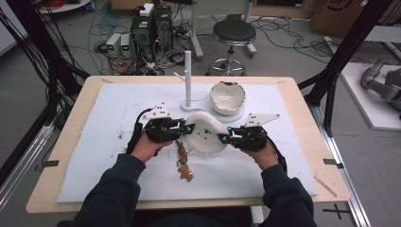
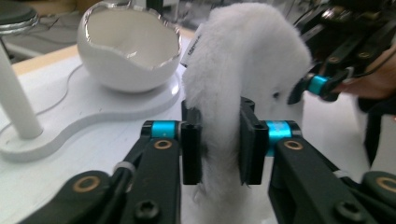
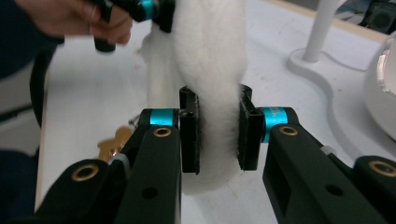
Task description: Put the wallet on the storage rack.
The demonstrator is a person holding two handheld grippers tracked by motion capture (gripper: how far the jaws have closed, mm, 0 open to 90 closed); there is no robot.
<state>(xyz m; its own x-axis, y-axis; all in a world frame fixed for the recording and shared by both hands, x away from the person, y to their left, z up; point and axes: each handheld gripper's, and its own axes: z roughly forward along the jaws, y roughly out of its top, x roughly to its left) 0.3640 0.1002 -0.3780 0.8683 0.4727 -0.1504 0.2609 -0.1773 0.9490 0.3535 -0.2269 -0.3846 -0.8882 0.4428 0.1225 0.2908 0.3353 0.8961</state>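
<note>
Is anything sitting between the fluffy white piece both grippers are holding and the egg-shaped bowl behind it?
Nothing visible. The fluffy white piece is clamped by the left gripper and right gripper; the bowl sits just beyond on its white stand, with only bare mat between.

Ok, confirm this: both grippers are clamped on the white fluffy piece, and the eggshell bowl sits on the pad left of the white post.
Wrong side. The bowl sits right of the post, as the high view shows. The rest holds: the left gripper and right gripper both clamp the fluffy piece.
</note>
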